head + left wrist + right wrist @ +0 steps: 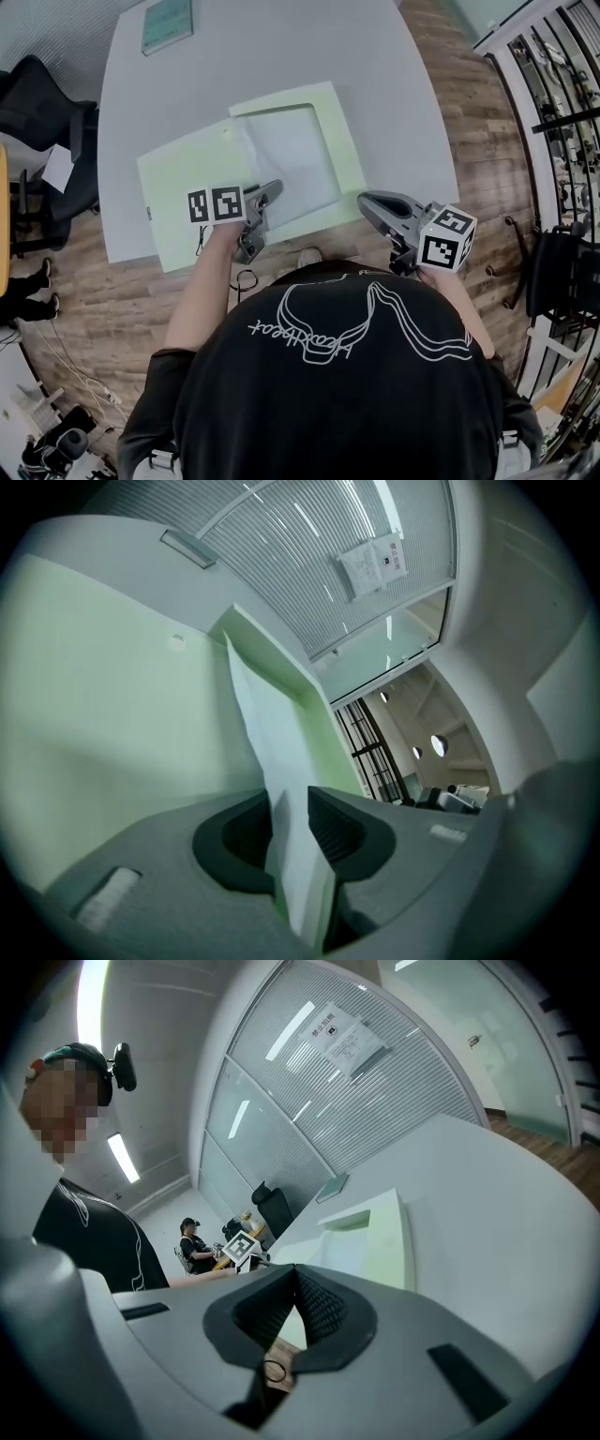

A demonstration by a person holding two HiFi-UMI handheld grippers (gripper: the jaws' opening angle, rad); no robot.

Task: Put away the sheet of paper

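With my left gripper (270,193) slack around the paper sheet (291,155) and right gripper (367,200) closed empty, I should ease it flat toward twelve o'clock into the green folder (183,173).

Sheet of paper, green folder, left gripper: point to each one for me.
sheet of paper (291,159), head view, middle of the white sheet.
green folder (183,173), head view, bare left flap.
left gripper (274,189), head view, between its jaw tips at the paper's edge.
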